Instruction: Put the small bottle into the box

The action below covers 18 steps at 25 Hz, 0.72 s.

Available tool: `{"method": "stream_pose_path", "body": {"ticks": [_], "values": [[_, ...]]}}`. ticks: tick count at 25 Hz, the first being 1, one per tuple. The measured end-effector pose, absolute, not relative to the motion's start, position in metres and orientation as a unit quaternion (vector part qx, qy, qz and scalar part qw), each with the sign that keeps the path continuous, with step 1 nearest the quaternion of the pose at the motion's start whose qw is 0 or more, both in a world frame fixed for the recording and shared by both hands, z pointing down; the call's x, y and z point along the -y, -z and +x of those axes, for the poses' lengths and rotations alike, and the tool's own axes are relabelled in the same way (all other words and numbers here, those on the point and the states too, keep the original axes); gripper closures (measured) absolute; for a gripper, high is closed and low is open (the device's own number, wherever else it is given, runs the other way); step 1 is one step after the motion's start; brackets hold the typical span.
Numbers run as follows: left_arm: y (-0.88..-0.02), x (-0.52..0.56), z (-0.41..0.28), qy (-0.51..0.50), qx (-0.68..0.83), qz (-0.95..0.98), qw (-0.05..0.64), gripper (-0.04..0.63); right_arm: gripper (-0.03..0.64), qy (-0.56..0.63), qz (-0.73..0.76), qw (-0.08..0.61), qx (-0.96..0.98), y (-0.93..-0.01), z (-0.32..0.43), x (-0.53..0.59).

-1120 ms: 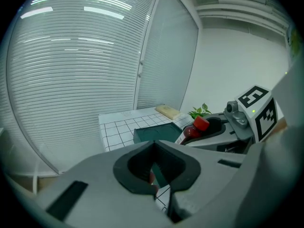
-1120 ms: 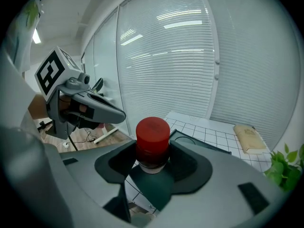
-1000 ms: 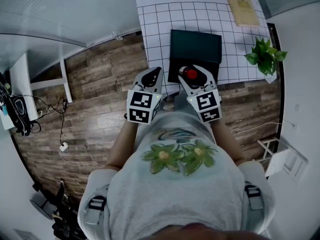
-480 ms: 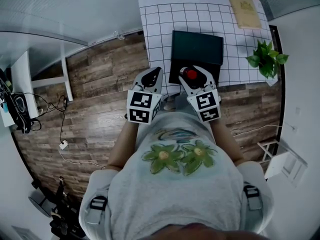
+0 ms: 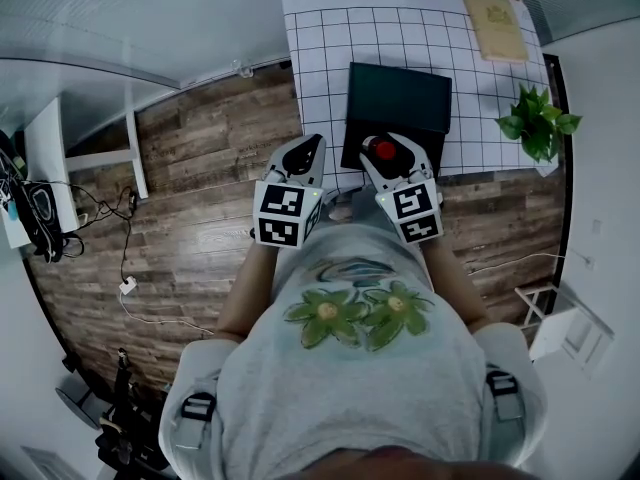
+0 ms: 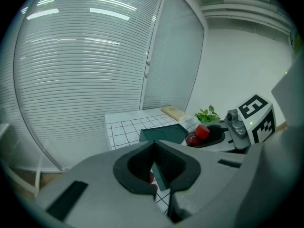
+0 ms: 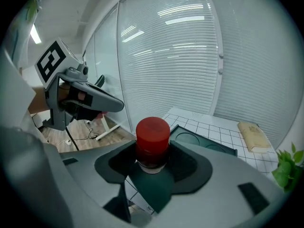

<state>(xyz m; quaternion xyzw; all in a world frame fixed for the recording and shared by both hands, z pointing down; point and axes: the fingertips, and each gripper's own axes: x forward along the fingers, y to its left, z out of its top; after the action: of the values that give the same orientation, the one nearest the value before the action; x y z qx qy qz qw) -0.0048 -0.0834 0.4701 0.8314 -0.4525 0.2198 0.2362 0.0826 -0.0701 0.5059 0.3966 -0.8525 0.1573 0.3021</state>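
The white gridded desk (image 5: 320,38) carries a dark green box (image 5: 398,96) lying open near the middle of its near edge. A potted plant (image 5: 540,126) stands at the desk's near right corner. The left hand-held gripper (image 5: 311,146) hovers at the near edge, left of the box, its jaws closed with nothing between them. The right hand-held gripper (image 5: 386,144) is clamped on the small bottle (image 7: 152,139), red cap up, over the box's near edge.
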Motion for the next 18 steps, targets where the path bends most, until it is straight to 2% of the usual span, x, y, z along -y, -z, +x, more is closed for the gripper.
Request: {"method": "stream_pose_path", "body": {"ticks": [18], "values": [[-0.473,0.08,-0.009,-0.224,0.456,0.827,0.24,0.588,0.399,-0.161,0.392,0.318,0.848,-0.526,0.083,0.076]]}}
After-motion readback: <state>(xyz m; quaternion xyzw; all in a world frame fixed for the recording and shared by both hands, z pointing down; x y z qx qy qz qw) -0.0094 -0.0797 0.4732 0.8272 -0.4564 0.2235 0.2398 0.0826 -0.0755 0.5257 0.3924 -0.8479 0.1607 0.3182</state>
